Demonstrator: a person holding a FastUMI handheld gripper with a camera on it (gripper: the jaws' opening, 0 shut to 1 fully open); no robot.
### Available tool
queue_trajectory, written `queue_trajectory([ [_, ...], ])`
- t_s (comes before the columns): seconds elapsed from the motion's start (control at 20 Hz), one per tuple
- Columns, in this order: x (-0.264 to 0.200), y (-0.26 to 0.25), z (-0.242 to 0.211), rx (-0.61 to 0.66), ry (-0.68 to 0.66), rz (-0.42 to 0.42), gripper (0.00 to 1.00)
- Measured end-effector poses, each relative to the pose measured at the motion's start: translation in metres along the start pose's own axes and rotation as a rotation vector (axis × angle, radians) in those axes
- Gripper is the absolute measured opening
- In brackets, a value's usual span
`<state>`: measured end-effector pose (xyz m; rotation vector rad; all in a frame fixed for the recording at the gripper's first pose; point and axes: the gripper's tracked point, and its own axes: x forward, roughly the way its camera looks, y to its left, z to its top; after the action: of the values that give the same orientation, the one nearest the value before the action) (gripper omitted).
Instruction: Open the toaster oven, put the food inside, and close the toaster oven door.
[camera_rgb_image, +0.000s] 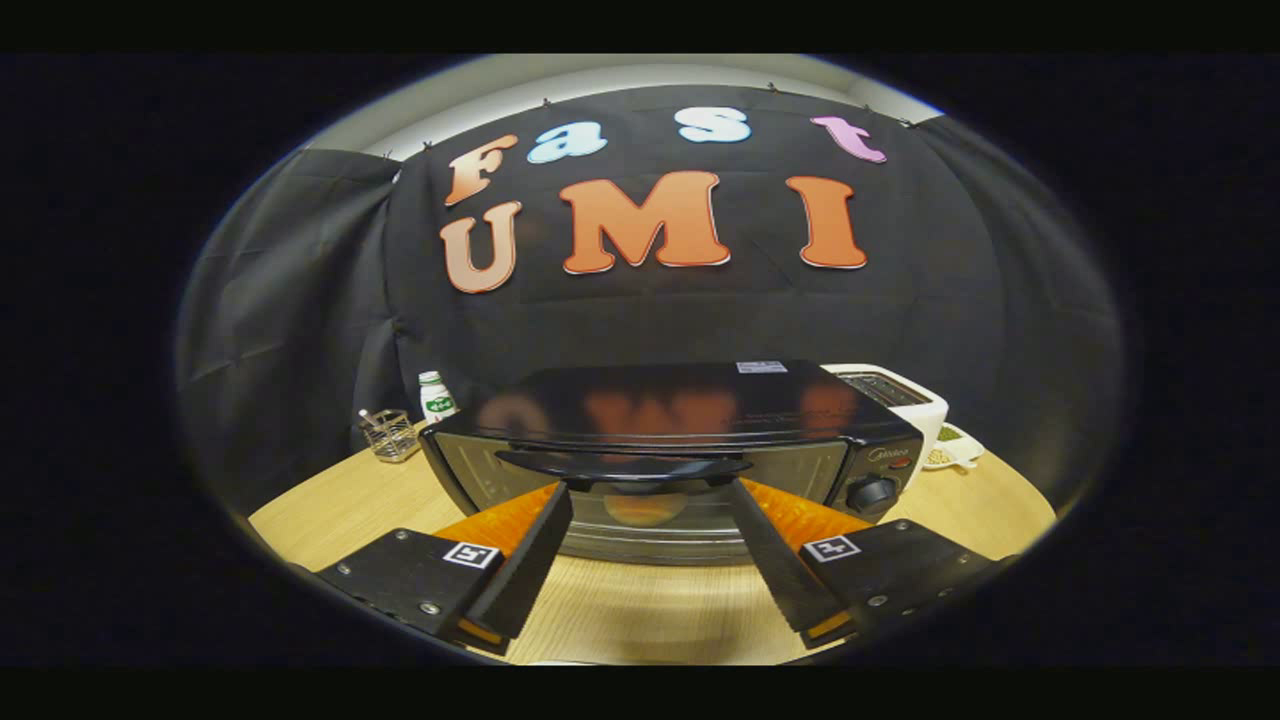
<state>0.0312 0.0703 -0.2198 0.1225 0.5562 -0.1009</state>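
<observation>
**Tongs spread wide at the toaster oven's door handle**

The tongs (645, 495) are standing wide apart, holding nothing, with their two fingers (530, 555) reaching forward over the wooden surface (640, 610). Their tips are sitting just below the handle (625, 465) of the toaster oven (680, 440), one on each side of the handle's middle; whether they are touching the handle or the door cannot be told from this angle.

The toaster oven is sitting on the surface directly ahead of the fingers, with its front facing the camera. Its door (640, 500) is standing upright and looking closed, the dark curved handle running across the upper part of the glass. Through the glass, between the two fingertips, a rounded orange-brown item (642, 508) is showing inside the oven; it is too blurred to name. A round knob (872, 493) is sitting on the control panel at the right of the door, with a smaller red mark above it. The oven's glossy top is reflecting the wall behind it.

Behind the oven on the right, a white appliance (905, 392) is standing close to it, and a small white dish (955, 450) with something greenish in it is lying beside that. On the left, well apart from the oven, a white bottle (436, 396) with a green label is standing upright, with a small wire basket (390, 434) just beside it.
</observation>
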Motion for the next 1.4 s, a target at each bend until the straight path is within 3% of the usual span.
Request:
queue_trajectory([
  [0.25,-0.02,0.008,0.019,-0.008,-0.06,0.018,0.95],
  [0.8,-0.127,0.014,0.126,-0.053,-0.344,0.059,0.94],
  [1.25,-0.184,-0.021,0.183,-0.083,-0.456,-0.01,0.94],
  [1.4,-0.202,-0.019,0.197,-0.101,-0.498,0.001,0.95],
])
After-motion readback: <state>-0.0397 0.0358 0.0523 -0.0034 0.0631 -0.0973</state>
